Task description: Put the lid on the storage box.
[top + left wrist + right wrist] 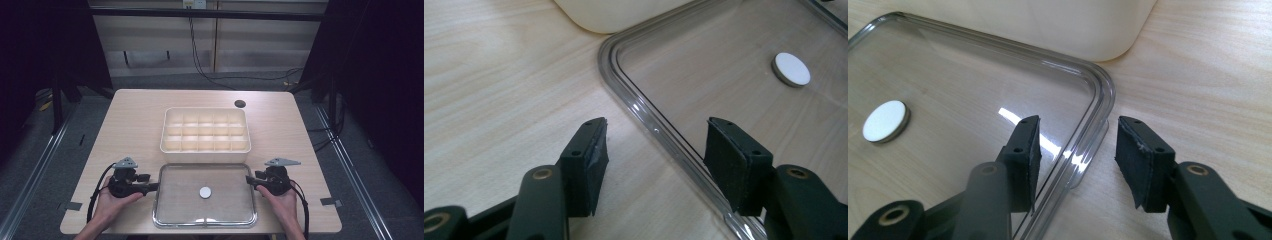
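Your left gripper [651, 150] has its jaws apart and straddling the left rim of the clear, flat, round-cornered plastic lid [724, 45]: one jaw stands outside on the bare wood, the other over the lid's inner face, with the raised rim running between them and neither pad pressing yet. Your right gripper [1075, 150] mirrors this on the opposite rim, jaws narrower but likewise short of contact, the rim's edge just between them near the lid's far corner. So you are at the grasp step, lined up for a two-handed pick of the lid. Next, I judge, both pairs must close evenly on the thin rim before any lift, or the lid will tip. Beyond the jaws sit the small white round disc [205, 192] at the lid's centre, then the cream plastic compartment box [205, 130] just behind it on the light wooden desk [135, 115].
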`<state>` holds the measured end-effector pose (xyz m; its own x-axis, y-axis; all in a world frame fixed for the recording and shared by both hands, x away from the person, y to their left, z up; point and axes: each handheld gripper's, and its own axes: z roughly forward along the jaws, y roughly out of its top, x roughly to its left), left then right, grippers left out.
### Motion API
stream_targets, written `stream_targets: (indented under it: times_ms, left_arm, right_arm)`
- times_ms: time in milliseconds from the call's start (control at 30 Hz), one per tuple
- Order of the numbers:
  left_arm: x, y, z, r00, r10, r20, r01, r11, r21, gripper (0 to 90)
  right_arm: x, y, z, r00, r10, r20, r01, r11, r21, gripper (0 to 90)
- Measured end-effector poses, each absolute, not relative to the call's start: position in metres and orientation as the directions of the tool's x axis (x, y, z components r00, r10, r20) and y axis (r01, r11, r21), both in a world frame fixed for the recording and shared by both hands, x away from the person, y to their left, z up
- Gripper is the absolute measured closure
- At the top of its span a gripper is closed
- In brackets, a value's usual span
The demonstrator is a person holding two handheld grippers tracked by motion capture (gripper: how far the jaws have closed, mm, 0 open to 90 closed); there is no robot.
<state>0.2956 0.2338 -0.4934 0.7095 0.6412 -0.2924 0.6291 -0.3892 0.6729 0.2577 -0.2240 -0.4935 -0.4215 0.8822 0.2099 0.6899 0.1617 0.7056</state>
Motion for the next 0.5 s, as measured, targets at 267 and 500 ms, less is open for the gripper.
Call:
stream_targets:
  times_ms: [267, 500]
  left_arm:
    - [0.293, 0.224, -0.496, 0.723, 0.633, -0.277, 0.617, -0.410, 0.671, 42.1]
    - [0.291, 0.221, -0.497, 0.746, 0.609, -0.268, 0.600, -0.441, 0.667, 50.7]
  right_arm:
    - [0.254, -0.222, -0.494, -0.422, 0.891, 0.165, 0.668, 0.182, 0.722, 50.2]
    - [0.252, -0.213, -0.500, -0.425, 0.894, 0.141, 0.686, 0.216, 0.695, 50.3]
